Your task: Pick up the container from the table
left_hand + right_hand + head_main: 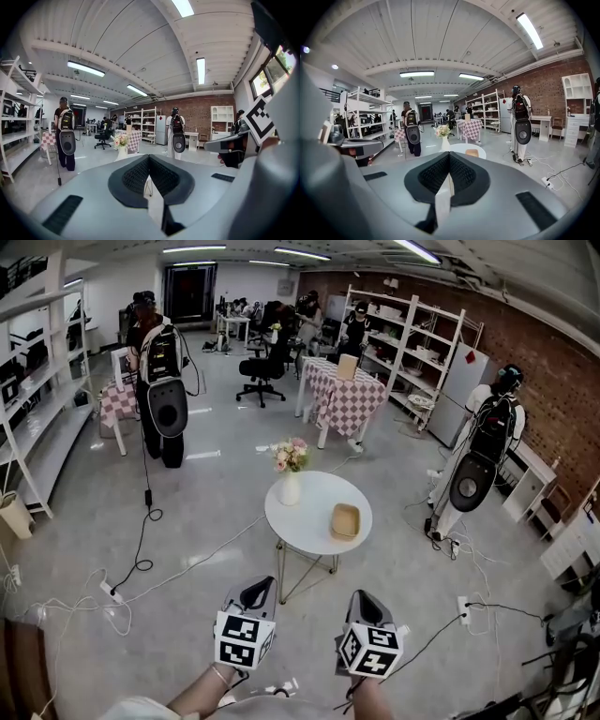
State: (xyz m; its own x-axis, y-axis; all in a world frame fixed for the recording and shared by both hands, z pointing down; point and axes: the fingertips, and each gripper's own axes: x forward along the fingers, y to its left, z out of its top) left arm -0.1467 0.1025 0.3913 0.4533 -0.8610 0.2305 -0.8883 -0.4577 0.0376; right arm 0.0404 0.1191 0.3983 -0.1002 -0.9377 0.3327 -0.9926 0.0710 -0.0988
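The container [345, 520] is a small tan, shallow box lying on the right side of a round white table [305, 519]. A white vase of flowers [290, 486] stands at the table's far left edge. My left gripper [258, 589] and right gripper [364, 601] hover side by side short of the table's near edge, both shut with nothing between the jaws. In the right gripper view, the container [472, 153] shows just above the shut gripper [449, 154]. In the left gripper view, only the flowers [121, 140] show beyond the shut gripper [149, 157]; the container is hidden.
Cables [141, 563] trail over the floor left and right of the table. A person with a backpack [161, 390] stands at the far left, another [483, 451] at the right. A checkered table [342, 395], an office chair [262, 371] and shelving [412, 343] stand further back.
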